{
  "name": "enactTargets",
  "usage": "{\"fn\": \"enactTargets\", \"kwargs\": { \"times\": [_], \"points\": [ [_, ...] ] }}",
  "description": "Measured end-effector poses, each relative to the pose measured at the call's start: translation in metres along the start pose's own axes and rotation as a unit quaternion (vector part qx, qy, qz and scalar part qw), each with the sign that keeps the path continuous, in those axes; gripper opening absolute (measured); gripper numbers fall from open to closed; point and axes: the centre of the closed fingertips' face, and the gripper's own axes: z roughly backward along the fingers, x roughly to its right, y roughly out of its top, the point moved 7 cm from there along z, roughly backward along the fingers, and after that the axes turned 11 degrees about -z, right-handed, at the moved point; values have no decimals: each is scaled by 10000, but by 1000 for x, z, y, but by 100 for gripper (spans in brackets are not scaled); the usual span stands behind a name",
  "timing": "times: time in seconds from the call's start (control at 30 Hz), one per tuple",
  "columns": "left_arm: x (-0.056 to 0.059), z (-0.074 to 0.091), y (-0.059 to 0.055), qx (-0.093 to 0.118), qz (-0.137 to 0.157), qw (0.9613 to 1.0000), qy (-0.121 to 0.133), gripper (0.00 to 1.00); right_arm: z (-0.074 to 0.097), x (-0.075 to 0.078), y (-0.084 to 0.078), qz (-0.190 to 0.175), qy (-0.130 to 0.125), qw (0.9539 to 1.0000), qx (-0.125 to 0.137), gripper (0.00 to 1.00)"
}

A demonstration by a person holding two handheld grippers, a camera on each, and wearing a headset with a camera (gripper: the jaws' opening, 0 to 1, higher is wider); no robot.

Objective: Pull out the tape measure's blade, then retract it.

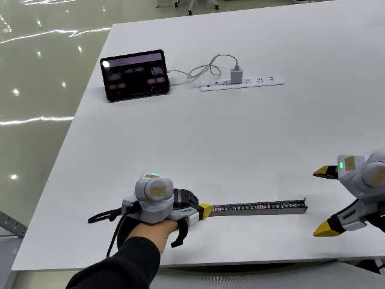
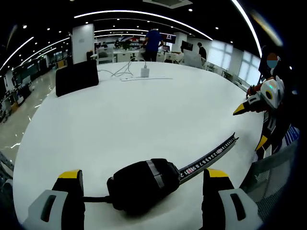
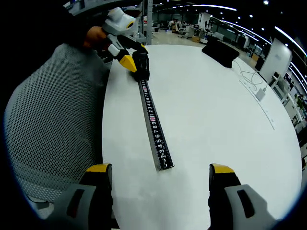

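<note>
The black, rounded plastic tape measure case (image 2: 144,184) lies on the white table (image 1: 252,138) near its front edge. Its narrow black blade (image 1: 258,208) is drawn out flat along the tabletop towards the right. The case sits between the two yellow-tipped jaws of the left gripper (image 2: 144,173). These stand wide, with a strip of bare table showing on each side of the case in the left gripper view, so they do not pinch it. A thin black cord (image 2: 96,197) leaves the rear of the case.

The blade's free end (image 3: 164,165) rests on the table just ahead of the right gripper (image 3: 159,168). It lies in line with the gap between that gripper's jaws, which are spread wide and touch nothing. In the head view this gripper (image 1: 325,200) hovers just beyond the blade tip, apart from it.

White numerals 2 to 9 can be read along the blade from its tip, with red marks further along. No brand can be made out on the case.

A hand in a dark sleeve (image 1: 150,232) grips the left gripper. At the far side of the table lie a black tablet (image 1: 135,75), its screen text too small to read, and a white power strip (image 1: 240,83) with a white charger plug (image 1: 236,75) and grey cable (image 1: 204,66). A grey mesh chair back (image 3: 53,124) stands at the near edge.
</note>
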Motion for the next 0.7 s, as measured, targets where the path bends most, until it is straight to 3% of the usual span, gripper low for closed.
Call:
{"fn": "enactTargets", "kwargs": {
  "times": [0.1, 0.17, 0.27, 0.37, 0.43, 0.57, 0.7],
  "points": [
    [1, -1, 0, 67, 261, 9996, -122, 100, -9, 4, 2, 170, 141, 9996, -181, 73],
    [-3, 0, 0, 77, 275, 9996, -54, 100, -15, 7, 2, 417, 191, 9982, -382, 65],
    [-5, 0, 0, 93, 344, 9994, -23, 100, -24, 12, -2, 347, 248, 9980, -459, 58],
    [-1, 0, 0, 43, 204, 9998, -37, 100, -27, 13, -4, 411, 293, 9972, -559, 49],
    [-1, 0, 1, 132, 316, 9994, -85, 100, -28, 13, -6, 410, 306, 9970, -586, 47],
    [-4, 1, 3, 210, 296, 9993, -27, 100, -29, 14, -7, 528, 271, 9959, -689, 29],
    [-3, 1, 4, 214, 226, 9995, -23, 100, -30, 12, -8, 660, 356, 9943, -761, 23]
  ]
}}
